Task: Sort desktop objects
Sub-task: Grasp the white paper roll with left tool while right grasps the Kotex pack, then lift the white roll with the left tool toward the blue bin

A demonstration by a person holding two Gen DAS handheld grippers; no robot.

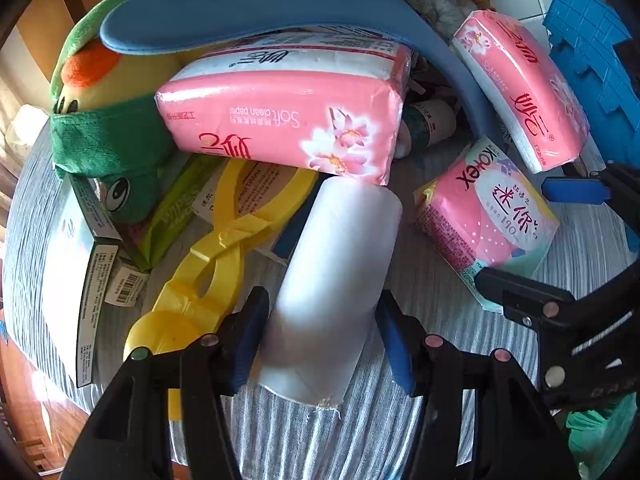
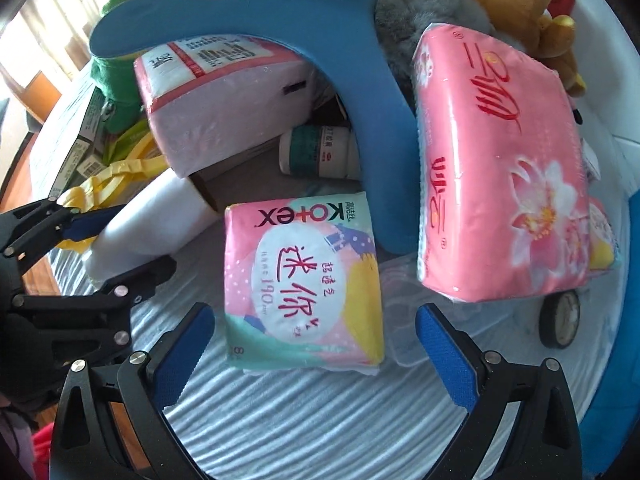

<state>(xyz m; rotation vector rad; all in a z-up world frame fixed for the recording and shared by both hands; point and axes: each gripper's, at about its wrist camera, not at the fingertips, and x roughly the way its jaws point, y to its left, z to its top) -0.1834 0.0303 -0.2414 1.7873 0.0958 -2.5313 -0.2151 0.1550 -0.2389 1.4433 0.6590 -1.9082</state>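
Straddling a white roll (image 1: 332, 280), the left gripper (image 1: 320, 340) has its blue pads (image 1: 250, 336) at nine and three o'clock of the roll's near end. The nine o'clock pad lies against the roll; at three o'clock a sliver of cloth seems to show between pad and roll, so I cannot tell whether this is a firm grasp yet. The roll lies on its side on the striped cloth (image 1: 420, 420), its far end tucked under the edge of a pink tissue pack (image 1: 280, 120) at twelve o'clock, so it probably has to be drawn back toward six before lifting.

At nine o'clock of the roll lies a yellow plastic clip (image 1: 216, 256), with green wipes (image 1: 176, 208) and a boxed item (image 1: 76, 276) beyond.

The right gripper (image 2: 316, 352) hangs with fingers spread wide and released, holding nothing, its pads (image 2: 184, 356) either side of the near edge of a Kotex pack (image 2: 304, 284), apparently lined up as the next pick. A second pink tissue pack (image 2: 500, 168) leans at two o'clock against a blue curved cushion (image 2: 248, 12), and a small bottle (image 2: 320, 152) sits at twelve beneath that cushion's arch.
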